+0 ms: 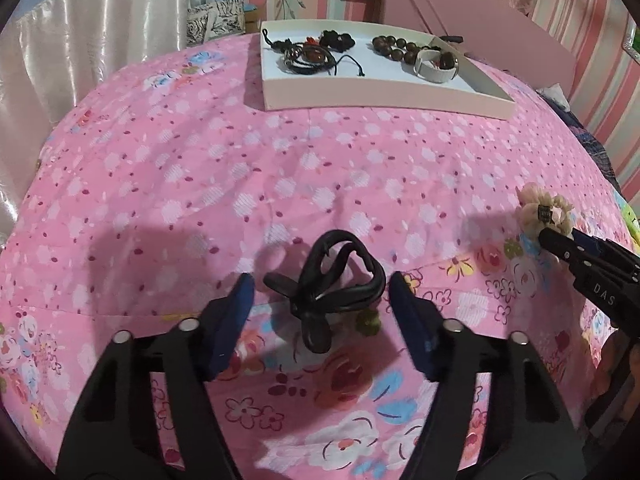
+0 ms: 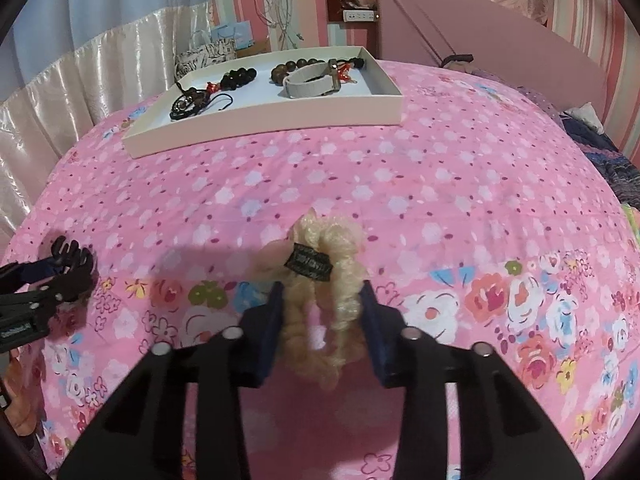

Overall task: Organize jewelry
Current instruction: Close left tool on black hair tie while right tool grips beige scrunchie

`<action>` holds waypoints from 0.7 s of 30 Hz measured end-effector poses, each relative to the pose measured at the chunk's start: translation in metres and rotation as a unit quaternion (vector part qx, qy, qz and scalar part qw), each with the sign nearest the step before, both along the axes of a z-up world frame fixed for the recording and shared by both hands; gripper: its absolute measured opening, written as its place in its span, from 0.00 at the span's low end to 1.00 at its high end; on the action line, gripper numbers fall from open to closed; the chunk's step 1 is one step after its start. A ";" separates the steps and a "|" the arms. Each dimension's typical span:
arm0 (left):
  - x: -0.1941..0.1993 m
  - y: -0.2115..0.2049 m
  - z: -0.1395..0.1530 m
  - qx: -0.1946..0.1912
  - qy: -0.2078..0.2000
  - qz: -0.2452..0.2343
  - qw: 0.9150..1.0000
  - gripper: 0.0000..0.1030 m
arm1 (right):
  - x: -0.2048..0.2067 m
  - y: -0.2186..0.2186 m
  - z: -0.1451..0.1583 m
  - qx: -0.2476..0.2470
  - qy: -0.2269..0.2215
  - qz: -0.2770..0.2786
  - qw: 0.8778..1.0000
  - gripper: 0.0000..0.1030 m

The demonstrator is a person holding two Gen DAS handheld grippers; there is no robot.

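Nearest the left gripper, a black hair claw is seen lying on the pink bedspread, directly between the two blue pads. The jaws are spread to either side of the clip; a narrow strip of cloth shows between each pad and the plastic, so it is bracketed but not yet pinched. Its long axis appears to run roughly across the gap, from pad to pad, with one prong pointing back toward the wrist.

Nearest the right gripper, a cream scrunchie with a dark label is found between the pads. Both pads are laid against its ruffled sides and the loop looks drawn narrow, so it is judged to be pinched. Its length runs forward, away from the wrist, toward the tray.

The tray is set farther up the bedspread, well apart from both items. From the tray, the scrunchie lies nearly straight below its right half, and the hair claw lies below and off to its left. Dark cords, bead bracelets and a pale band are already held in it, with bare floor left between the two clusters.

The scrunchie is judged the readier for carrying forward; the hair claw must first be closed upon.
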State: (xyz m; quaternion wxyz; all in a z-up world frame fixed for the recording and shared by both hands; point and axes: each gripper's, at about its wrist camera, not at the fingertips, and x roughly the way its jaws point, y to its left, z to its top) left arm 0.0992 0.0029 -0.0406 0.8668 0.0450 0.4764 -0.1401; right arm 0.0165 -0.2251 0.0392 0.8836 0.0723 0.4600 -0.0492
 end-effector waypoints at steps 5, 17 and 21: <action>0.000 0.001 0.000 -0.006 0.000 0.004 1.000 0.57 | -0.001 0.003 0.001 -0.004 -0.004 0.005 1.000 0.26; -0.003 -0.002 0.004 0.003 -0.011 0.003 1.000 0.57 | -0.002 0.004 0.004 -0.016 -0.010 0.009 1.000 0.21; -0.003 -0.001 0.007 0.005 -0.014 0.004 1.000 0.57 | -0.001 0.003 0.008 -0.019 -0.015 0.009 1.000 0.19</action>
